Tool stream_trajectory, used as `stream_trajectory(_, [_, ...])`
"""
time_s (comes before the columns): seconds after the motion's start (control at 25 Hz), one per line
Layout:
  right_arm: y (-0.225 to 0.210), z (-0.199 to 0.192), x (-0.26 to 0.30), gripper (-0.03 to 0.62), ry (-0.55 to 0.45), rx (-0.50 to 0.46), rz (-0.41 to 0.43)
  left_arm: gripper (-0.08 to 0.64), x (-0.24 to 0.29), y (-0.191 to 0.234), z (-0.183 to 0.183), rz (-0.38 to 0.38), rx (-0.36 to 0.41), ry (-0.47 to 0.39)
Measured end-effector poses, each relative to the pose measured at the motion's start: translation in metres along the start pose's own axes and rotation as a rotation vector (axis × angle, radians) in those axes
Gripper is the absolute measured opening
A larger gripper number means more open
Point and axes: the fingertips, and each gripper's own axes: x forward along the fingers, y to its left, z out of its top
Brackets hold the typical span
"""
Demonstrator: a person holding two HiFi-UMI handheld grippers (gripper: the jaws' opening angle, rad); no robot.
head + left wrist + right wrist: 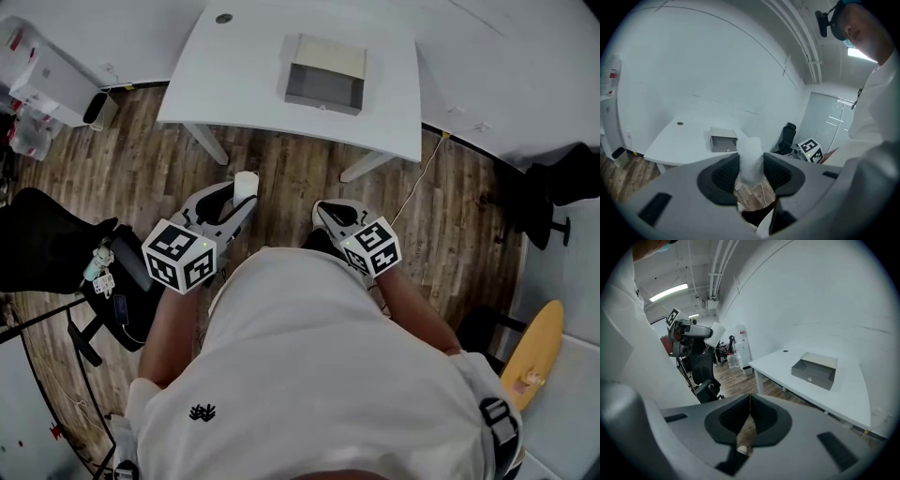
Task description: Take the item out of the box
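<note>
Wrapped bundle [749, 152] held clear of the box [723, 139]
The left claw [751, 169] pinches the white bundle between its pads; the right claw [749, 401] is closed and empty. The box sits well ahead on the table [670, 140]. I judge the soft wrapping could slip if the pinch eases.

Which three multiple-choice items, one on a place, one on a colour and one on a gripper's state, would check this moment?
1. The box is:
A. held in the left gripper
B. held in the right gripper
C. on the table

2. The item in the left gripper is:
A. black
B. white
C. orange

3. The right gripper's jaws are:
A. together, empty
B. wide apart
C. closed on the item

Answers:
1. C, the head view shows the box resting on the tabletop.
2. B, a white lump is clamped between the left jaws.
3. A, the right gripper view shows the pads meeting with nothing between them.
</note>
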Motion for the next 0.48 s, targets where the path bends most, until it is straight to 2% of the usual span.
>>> stream_trajectory(0.48, [0.0086, 0.0008, -0.0007, 0.007, -0.004, -0.025, 0.004, 0.169, -0.0073, -0.0018, -0.0092, 0.006, -0.012, -0.003])
